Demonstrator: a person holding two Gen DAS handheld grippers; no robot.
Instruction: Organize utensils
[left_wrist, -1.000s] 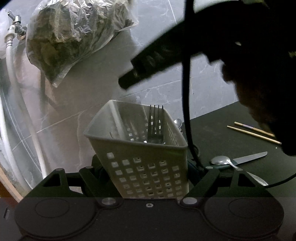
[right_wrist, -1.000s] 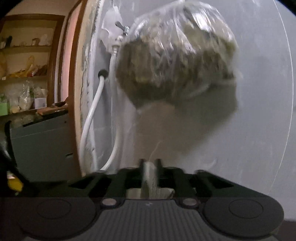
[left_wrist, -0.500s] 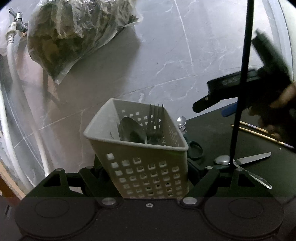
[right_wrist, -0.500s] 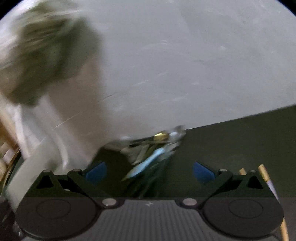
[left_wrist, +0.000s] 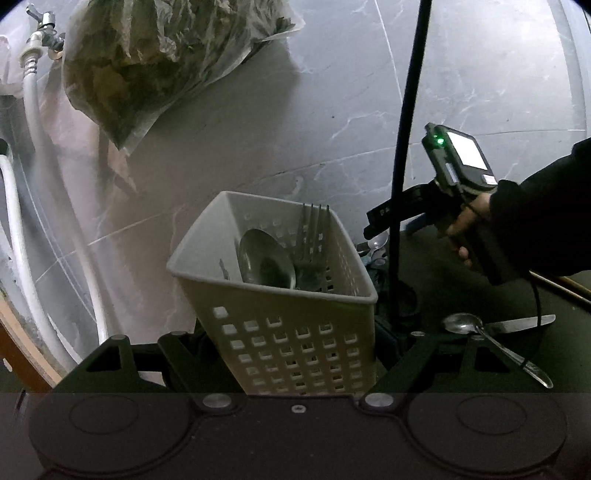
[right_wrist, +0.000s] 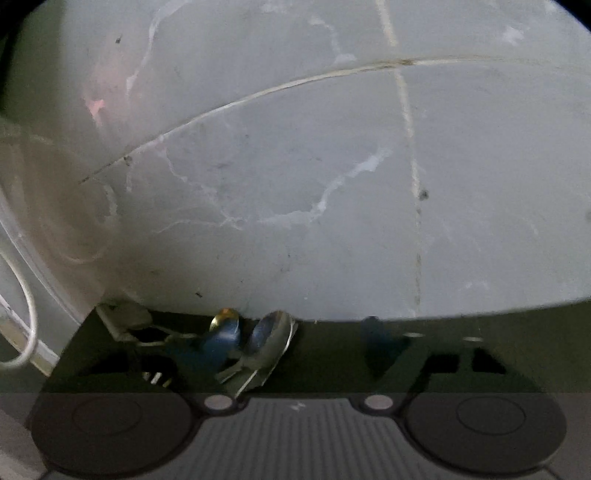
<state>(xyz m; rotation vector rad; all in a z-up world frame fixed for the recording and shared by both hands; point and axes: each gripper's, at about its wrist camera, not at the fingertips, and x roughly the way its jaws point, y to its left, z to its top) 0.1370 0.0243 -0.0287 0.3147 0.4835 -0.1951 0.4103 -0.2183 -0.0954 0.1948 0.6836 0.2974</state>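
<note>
Left claw (left_wrist: 295, 354) has its two fingers spread wide on either side of one white perforated basket (left_wrist: 288, 332), whose lower walls sit between them; whether the pads actually press the plastic cannot be told from this angle. One large spoon (left_wrist: 266, 258) and one fork (left_wrist: 312, 229) stand inside the basket, bowl and tines up, and a thin sliver of a third metal piece shows at the left inner wall. On the dark counter (left_wrist: 443, 280) to the right lie one small spoon (left_wrist: 480, 336) and one table knife (left_wrist: 517, 324), the spoon's handle crossing over the knife. One pale stick (left_wrist: 565, 286) shows beyond them under the sleeve; more may be hidden.

Right claw (right_wrist: 295, 354), seen in its own camera, is wide open and holds nothing; its blue-padded fingers (right_wrist: 380, 341) are blurred. It points at a small pile of utensils at the back edge of the counter, against the grey tiled wall (right_wrist: 332, 166): one shiny spoon bowl (right_wrist: 275, 339), one gold-tipped piece (right_wrist: 223, 317), and more that are too smeared to count. From the left view the right hand (left_wrist: 469, 229) grips the tool's handle above that same spot.

One plastic bag of dried leaves (left_wrist: 159, 62) hangs on the wall, with two white hoses (left_wrist: 33, 184) to its left.
</note>
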